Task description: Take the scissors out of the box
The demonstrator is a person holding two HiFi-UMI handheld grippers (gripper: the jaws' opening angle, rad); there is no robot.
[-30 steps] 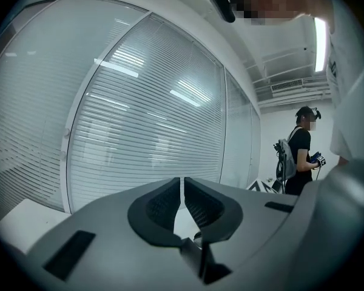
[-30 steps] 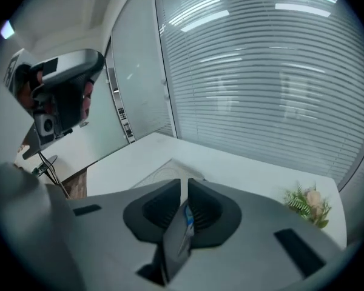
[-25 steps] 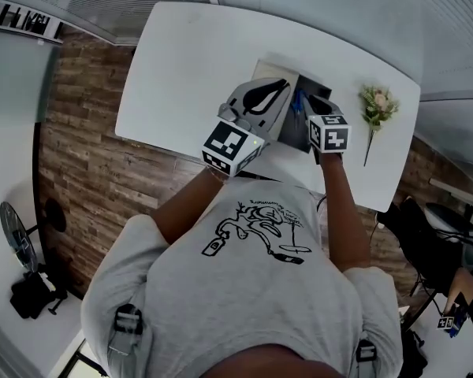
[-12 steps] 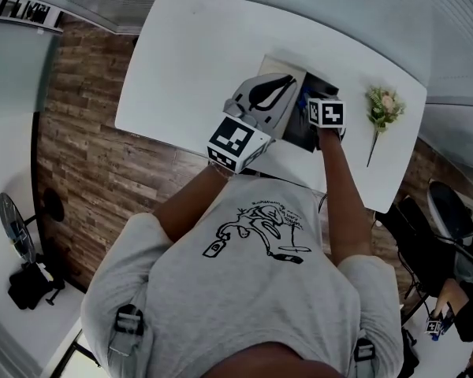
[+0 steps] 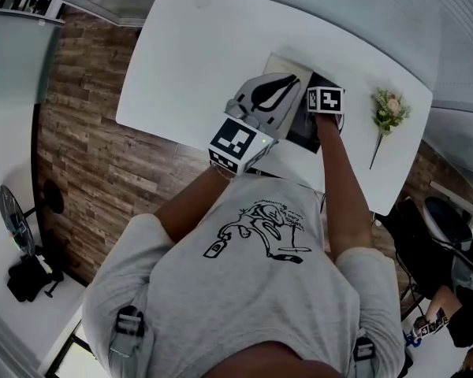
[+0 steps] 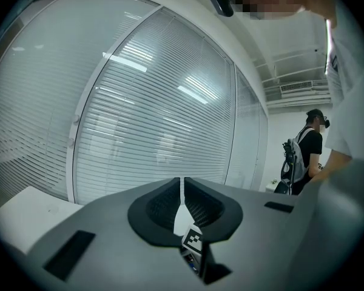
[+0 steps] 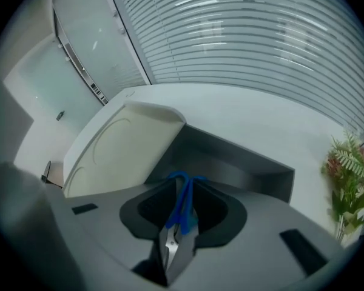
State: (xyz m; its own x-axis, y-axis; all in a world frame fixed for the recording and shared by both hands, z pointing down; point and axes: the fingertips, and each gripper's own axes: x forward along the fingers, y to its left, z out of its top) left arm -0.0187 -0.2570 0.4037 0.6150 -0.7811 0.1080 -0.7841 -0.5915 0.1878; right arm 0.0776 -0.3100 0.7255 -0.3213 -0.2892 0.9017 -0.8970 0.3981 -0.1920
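Scissors [image 7: 183, 206] are clamped by the handles in the right hand-held gripper [image 7: 182, 183] over the box [image 7: 242, 162] near the worktop's [image 5: 189, 61] near edge. The left hand-held gripper [image 6: 182, 193] is closed, empty. A slip could be caused by tilting.

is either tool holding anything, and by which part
The right tool holds the scissors by their blue handles; the left tool is shut on nothing.

Scissors [image 7: 182, 210]: blue handles, bare steel blades, closed. Pinched between the right gripper [image 7: 182, 183] jaws at the handles, loops pointing away from the camera, blade tips toward it. Box [image 7: 233, 163]: open, dark grey inside, on the white table [image 7: 242, 114]. White lid [image 7: 118, 147] tilted up on its left side.
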